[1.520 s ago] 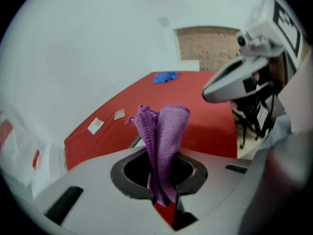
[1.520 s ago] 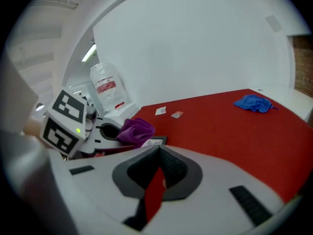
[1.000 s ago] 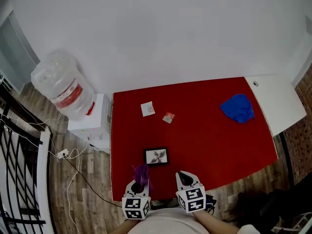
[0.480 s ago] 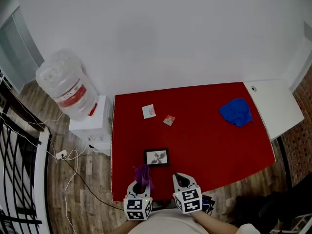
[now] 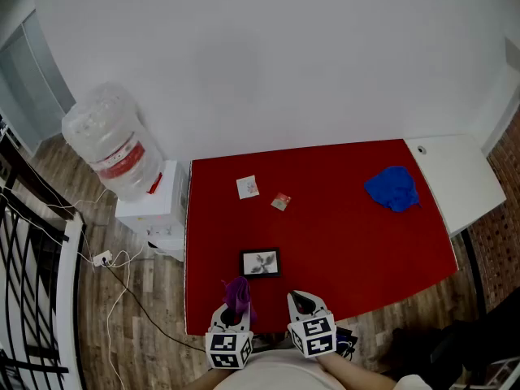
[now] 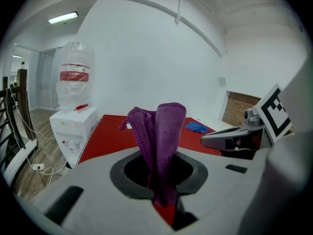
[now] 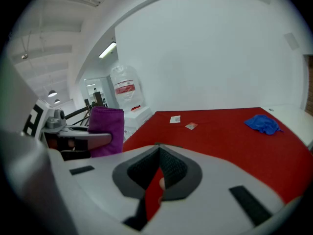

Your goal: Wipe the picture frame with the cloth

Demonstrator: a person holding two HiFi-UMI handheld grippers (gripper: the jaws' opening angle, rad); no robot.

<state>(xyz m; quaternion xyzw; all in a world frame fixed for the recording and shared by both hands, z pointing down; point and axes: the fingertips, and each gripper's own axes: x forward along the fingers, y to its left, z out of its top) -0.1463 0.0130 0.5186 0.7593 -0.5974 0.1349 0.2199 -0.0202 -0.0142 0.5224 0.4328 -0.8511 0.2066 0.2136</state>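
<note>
Broadly, the red bench (image 5: 357, 242) fills the middle of the head view and most of it is bare. It runs from the near edge by my body back to the white wall. Off its left side a water dispenser (image 5: 150, 205) stands on the wood floor with a big bottle on top, well away from anything I need.

At the far right of the bench lies a crumpled blue cloth (image 5: 392, 187), well apart from both my tools, and I judge it plays no part right now.

My left hand-held gripper (image 6: 163, 199) is clenched on the purple cloth (image 5: 237, 291). The fabric is pinched low and stands up in a folded bunch past the jaw tips. That leaves a soft pad sticking out in front, which I judge is the reason for holding it this way: the cloth would meet the glass, not the jaws.

My right hand-held gripper (image 7: 159, 148) has its jaws together with nothing between them. It hovers just beside the left one over the near edge, free to steady things if needed.

The picture frame (image 5: 261, 262) lies flat, face up, near the front edge. It sits just beyond the cloth and between the lines of my two tools, not yet touched. From here the wipe has not begun, and the next move looks like a short reach forward and down.

Two small cards (image 5: 248, 186) lie farther back, well clear of the frame.
</note>
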